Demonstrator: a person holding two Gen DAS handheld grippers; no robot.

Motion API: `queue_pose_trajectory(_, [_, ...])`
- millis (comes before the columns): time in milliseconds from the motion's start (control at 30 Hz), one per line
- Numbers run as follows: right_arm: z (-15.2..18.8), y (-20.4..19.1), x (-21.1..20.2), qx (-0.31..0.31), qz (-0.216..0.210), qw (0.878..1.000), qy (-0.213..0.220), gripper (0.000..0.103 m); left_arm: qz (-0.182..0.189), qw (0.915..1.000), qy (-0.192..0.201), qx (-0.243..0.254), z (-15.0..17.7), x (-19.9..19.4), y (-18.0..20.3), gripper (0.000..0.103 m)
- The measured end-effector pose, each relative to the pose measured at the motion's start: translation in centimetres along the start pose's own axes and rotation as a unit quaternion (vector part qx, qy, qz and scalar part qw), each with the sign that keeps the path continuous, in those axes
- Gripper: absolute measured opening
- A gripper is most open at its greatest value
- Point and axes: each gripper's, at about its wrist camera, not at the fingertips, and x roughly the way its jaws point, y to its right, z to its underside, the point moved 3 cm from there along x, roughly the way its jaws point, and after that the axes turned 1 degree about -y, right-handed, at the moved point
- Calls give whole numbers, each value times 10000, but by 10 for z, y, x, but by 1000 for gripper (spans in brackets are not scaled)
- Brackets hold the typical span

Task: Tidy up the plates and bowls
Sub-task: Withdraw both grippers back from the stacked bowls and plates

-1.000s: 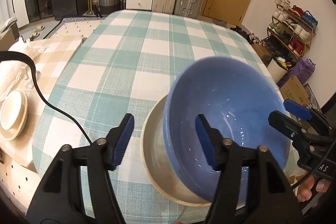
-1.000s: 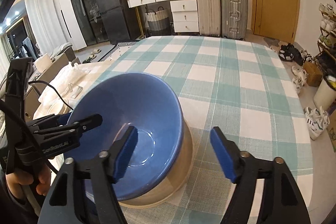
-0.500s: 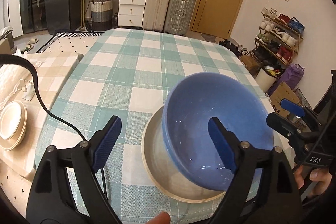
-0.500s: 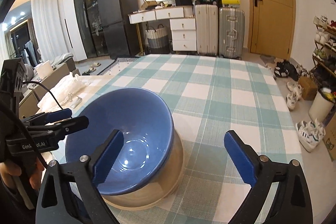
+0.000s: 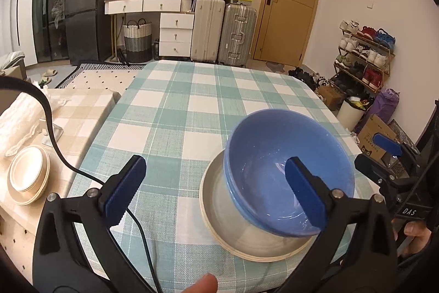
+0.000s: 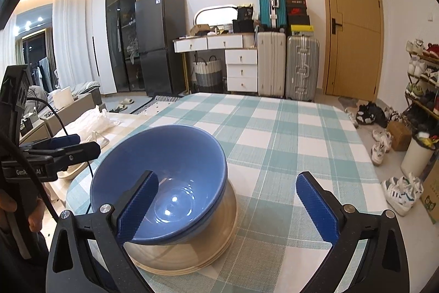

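The blue bowl is seen nested, tilted, in the beige plate near the table's front edge. The left gripper and right gripper are spread wide, holding nothing.

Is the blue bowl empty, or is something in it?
Empty: the blue bowl shows only bare glossy glaze with light reflections. It sits in the beige plates.

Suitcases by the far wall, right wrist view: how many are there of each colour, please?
Teal suitcase: 1
Cream suitcase: 1
Silver suitcase: 1
Total: 3
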Motion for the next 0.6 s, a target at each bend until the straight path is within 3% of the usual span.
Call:
queue_pose_trajectory(200, [8,5,-5,116,43,9999,70,102,13,9997,259,16,8,-17,-3,101])
queue_pose_trajectory(600, [18,19,-19,174,324,9989,288,102,-94,9992,395,60,24,-39,-19,101])
